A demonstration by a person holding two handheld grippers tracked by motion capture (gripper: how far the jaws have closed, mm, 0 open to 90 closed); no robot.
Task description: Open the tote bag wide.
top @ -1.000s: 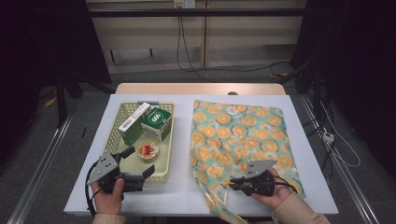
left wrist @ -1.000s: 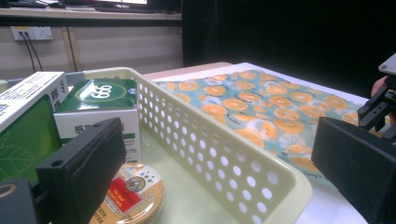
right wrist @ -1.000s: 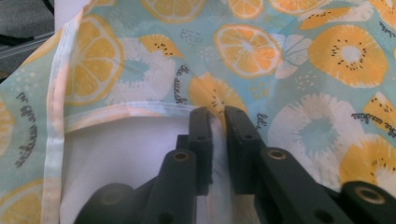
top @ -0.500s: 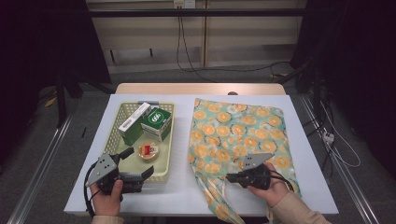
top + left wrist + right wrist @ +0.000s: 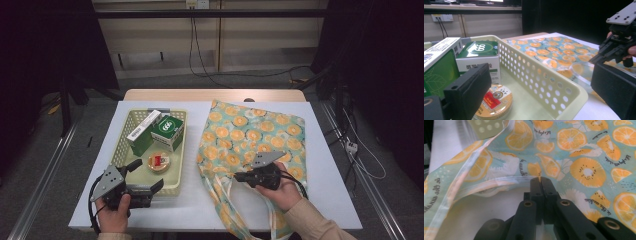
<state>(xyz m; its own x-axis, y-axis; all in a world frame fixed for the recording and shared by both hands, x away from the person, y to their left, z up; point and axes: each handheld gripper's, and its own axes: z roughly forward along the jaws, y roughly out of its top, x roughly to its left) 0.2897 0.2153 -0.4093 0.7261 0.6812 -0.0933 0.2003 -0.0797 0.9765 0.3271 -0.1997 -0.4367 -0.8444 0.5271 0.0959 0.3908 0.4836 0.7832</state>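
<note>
The bag (image 5: 252,145) lies flat on the right half of the white worktop (image 5: 320,200). It is blue-green with orange slices all over. The right gripper (image 5: 239,176) sits at the near end of the bag, by its mouth. Its jaws are pressed together, with a thin edge of the bag's rim pinched at their tips. The right gripper view (image 5: 540,180) shows this close up: the two black jaws meet, and the cloth edge sits right at the tip.

The left gripper (image 5: 145,175) is at the near end of the basket (image 5: 122,145), on the left of the worktop. Its jaws are wide apart and hold nothing. In the left gripper view (image 5: 544,87) one jaw is inside the basket and the other is outside, with the basket wall between them.

That view also shows the things in the basket close up. There is a round tin (image 5: 495,101) with a red label, a white and green box (image 5: 479,56) marked "666", and a second green box (image 5: 437,66). The other writing is too small to read. The bag has small curly words printed by the fruit, hard to read.
</note>
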